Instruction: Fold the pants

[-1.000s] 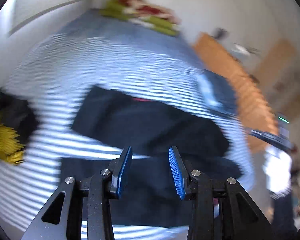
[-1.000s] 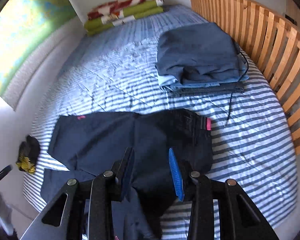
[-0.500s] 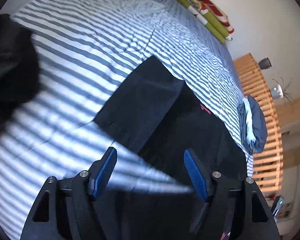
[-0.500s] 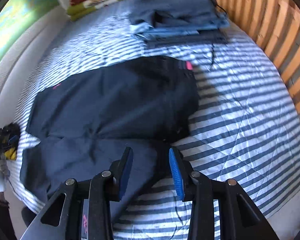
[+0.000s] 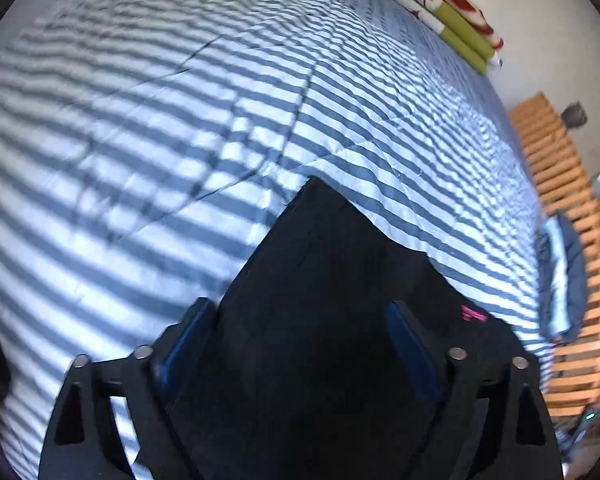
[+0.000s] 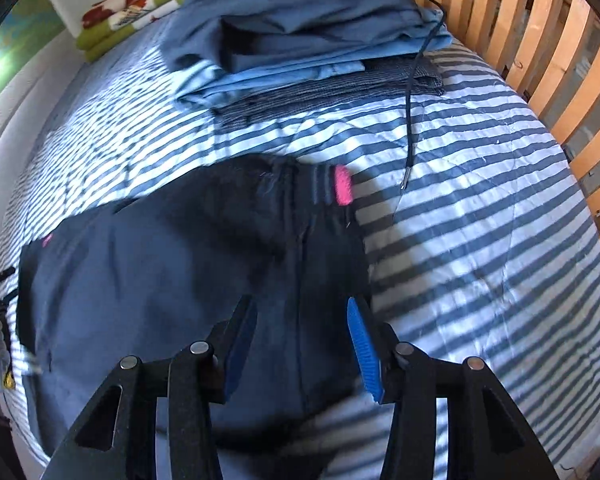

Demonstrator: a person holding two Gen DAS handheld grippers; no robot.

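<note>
Dark navy pants [image 6: 172, 280] lie flat on the striped bed, their waistband with a pink tag [image 6: 343, 185] toward the wooden slats. My right gripper [image 6: 302, 320] hangs just above the waist end, its jaws opening, cloth below them and nothing pinched. In the left wrist view a pointed corner of the pants [image 5: 320, 248] reaches up between the blue pads. My left gripper [image 5: 300, 320] hovers over that leg end, jaws opening wide with nothing pressed between them. A small pink mark [image 5: 473, 314] shows on the fabric at right.
A stack of folded blue clothes [image 6: 312, 28] with a black cord [image 6: 414, 92] lies beyond the pants. A red, green and white folded blanket [image 6: 148, 8] sits at the bed's head. The wooden slatted bed end [image 6: 540, 60] borders the right. Striped sheet [image 5: 140, 120] spreads to the left.
Both grippers have dropped closer to the pants. The left swung over the leg end and its jaws spread much wider. The right jaws have widened slightly over the waistband.
</note>
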